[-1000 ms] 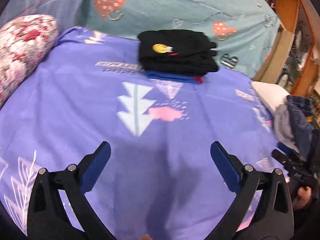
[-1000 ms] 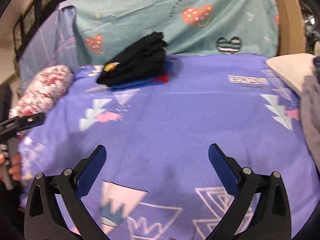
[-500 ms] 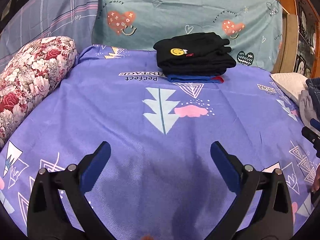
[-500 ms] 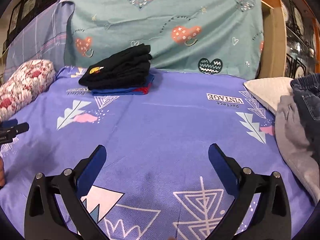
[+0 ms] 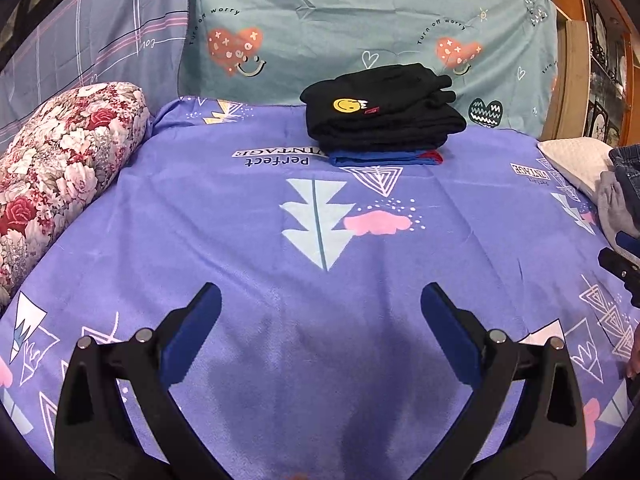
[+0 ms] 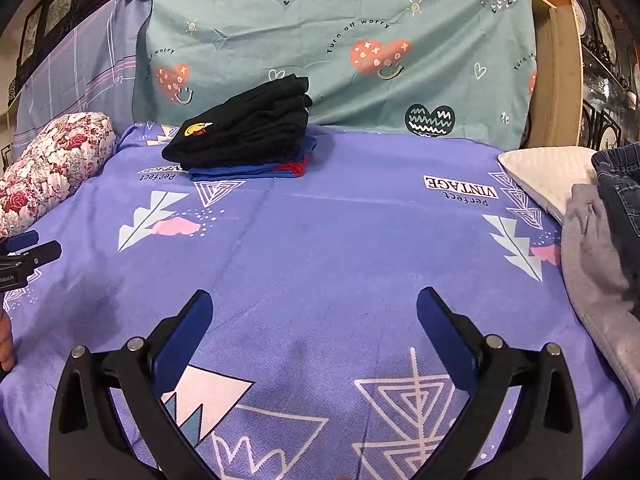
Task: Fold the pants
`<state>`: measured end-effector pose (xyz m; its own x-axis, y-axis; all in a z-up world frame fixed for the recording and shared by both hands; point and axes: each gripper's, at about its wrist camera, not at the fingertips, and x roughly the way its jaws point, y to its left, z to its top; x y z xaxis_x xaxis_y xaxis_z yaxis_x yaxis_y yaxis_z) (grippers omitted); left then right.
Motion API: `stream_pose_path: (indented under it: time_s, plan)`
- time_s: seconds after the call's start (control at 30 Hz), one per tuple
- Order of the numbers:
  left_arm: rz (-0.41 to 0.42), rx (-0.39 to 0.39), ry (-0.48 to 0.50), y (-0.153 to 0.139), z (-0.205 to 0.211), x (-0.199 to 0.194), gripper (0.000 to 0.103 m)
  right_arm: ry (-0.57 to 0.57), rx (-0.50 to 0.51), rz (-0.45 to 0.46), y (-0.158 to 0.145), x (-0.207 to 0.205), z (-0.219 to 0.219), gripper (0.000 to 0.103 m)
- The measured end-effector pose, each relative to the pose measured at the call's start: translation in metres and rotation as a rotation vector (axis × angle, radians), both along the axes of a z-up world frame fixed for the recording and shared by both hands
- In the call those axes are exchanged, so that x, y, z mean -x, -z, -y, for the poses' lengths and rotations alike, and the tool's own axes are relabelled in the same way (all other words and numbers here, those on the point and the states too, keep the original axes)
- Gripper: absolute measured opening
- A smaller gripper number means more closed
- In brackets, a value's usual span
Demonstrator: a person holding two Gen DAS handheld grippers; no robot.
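A stack of folded clothes, black with a yellow smiley on top and blue below point(image 5: 380, 116), sits at the back of the purple bed sheet point(image 5: 240, 220); it also shows in the right wrist view point(image 6: 244, 140). Unfolded grey pants point(image 6: 592, 256) and dark jeans point(image 6: 620, 188) lie in a pile at the bed's right edge, and show in the left wrist view point(image 5: 618, 196). My left gripper point(image 5: 320, 308) is open and empty above the sheet. My right gripper point(image 6: 314, 310) is open and empty above the sheet, left of the pile.
A floral bolster point(image 5: 60, 160) lies along the left edge. A white pillow point(image 6: 548, 176) lies at the back right. A teal heart-print cloth point(image 5: 360, 20) hangs behind the bed. A wooden shelf point(image 5: 580, 60) stands at right.
Both grippers have swung to face the bed squarely and now hold steady. Both stay open and empty.
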<state>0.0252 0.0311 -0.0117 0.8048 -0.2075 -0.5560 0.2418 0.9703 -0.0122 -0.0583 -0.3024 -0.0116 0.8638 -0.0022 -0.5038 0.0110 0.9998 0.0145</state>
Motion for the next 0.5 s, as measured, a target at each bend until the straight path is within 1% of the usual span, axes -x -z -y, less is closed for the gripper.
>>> stream_pose_path:
  time_s: [0.1,0.2,0.3,0.4,0.5]
  plan:
    - [-0.002,0.002,-0.012,0.0,-0.002,-0.002,0.101,0.004,-0.006,-0.006,0.001,-0.001,0.001,0.102]
    - [-0.027,0.021,-0.027,0.002,-0.007,-0.006,0.101,0.005,-0.008,-0.008,0.001,-0.001,0.002,0.102]
    - [-0.044,0.019,-0.061,0.004,-0.01,-0.007,0.101,0.005,-0.006,-0.008,0.001,-0.001,0.001,0.102]
    - [-0.079,0.054,-0.044,0.006,-0.014,-0.009,0.101,0.009,-0.01,-0.012,0.001,-0.001,0.002,0.102]
    - [-0.074,0.069,-0.051,0.005,-0.018,-0.008,0.101,0.013,-0.016,-0.014,0.002,-0.002,0.004,0.102]
